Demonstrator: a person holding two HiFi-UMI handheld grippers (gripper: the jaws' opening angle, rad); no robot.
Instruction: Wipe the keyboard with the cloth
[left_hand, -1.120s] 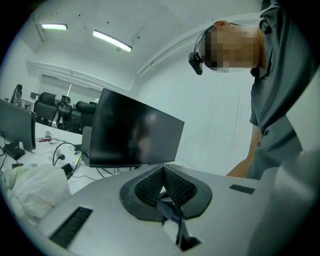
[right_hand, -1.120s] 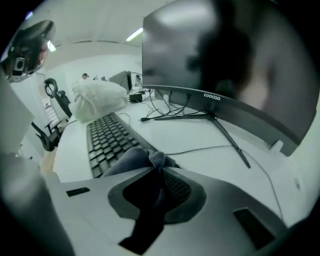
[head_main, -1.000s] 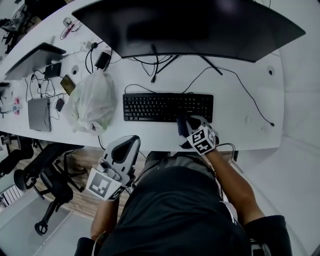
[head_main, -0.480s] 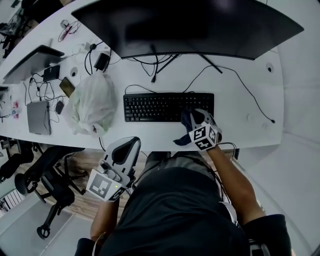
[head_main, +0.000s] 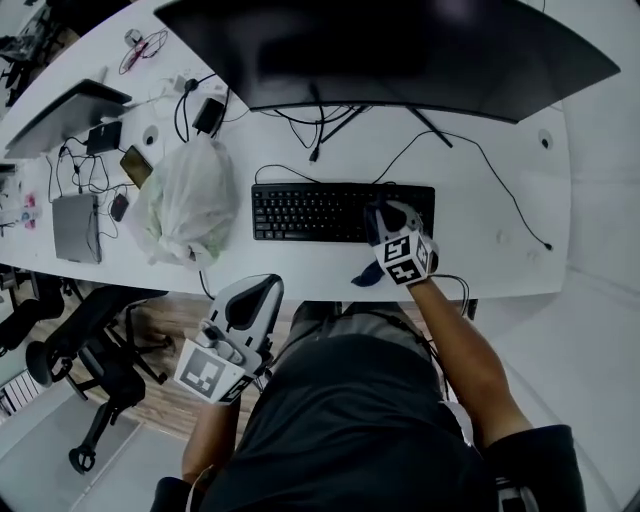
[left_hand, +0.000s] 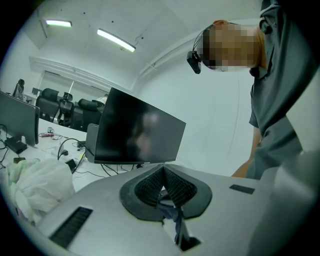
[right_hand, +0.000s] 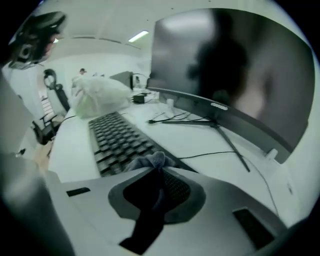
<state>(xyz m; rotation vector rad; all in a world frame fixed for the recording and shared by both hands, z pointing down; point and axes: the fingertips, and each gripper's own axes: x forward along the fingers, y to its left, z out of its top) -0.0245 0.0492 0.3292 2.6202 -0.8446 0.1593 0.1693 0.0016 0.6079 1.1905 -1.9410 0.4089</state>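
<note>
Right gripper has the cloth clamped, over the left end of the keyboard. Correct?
Not quite. The right gripper does have the cloth clamped, but it is over the right end of the keyboard, not the left. The head view shows this.

Strip lights (left_hand: 116, 40) overhead give bright, even light; the white desk (head_main: 320, 275) looks slightly washed out, with faint shadows. The monitor (head_main: 390, 50) is dark, carrying smeared reflections. Both gripper views bulge and go black at the corners. The right gripper view is soft, the cloth (right_hand: 150, 161) blurred. The head view is dimmer.
</note>
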